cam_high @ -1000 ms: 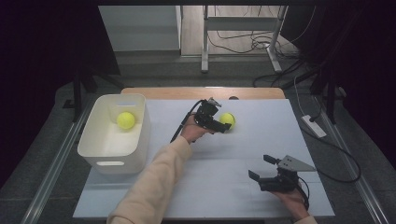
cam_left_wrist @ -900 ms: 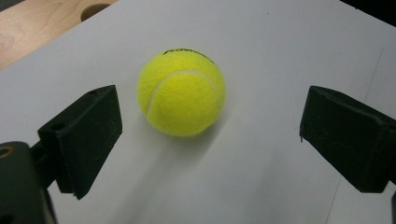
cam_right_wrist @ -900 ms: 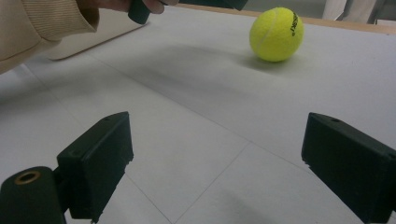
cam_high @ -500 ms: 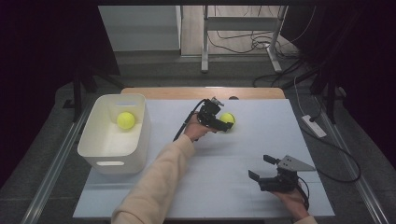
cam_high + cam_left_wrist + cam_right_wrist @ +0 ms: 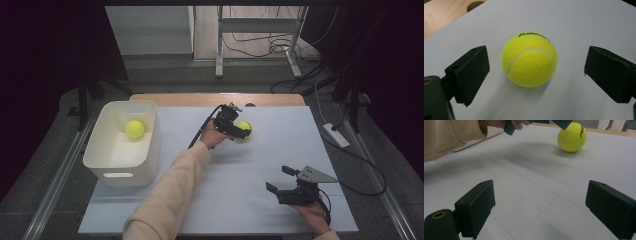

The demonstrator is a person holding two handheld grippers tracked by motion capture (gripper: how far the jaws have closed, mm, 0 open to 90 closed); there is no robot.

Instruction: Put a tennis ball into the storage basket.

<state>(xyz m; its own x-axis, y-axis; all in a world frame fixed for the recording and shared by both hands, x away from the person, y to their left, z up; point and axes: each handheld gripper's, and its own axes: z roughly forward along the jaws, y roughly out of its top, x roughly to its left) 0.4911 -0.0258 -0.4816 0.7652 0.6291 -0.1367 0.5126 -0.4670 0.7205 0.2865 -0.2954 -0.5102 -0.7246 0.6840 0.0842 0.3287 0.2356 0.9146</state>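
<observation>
Straddling the tennis ball (image 5: 529,60) on the white counter (image 5: 240,170), left tongs (image 5: 536,75) gape wide without touching it, printed logo facing the far edge; right tongs (image 5: 280,187) idle wide near the front-right corner.

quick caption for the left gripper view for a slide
Open left gripper straddling a yellow tennis ball on the white table, jaws clear of both sides.

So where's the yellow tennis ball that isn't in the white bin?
The loose yellow tennis ball lies on the white tabletop near its far edge, between the open jaws of the left tool, right of the white plastic bin.
</observation>
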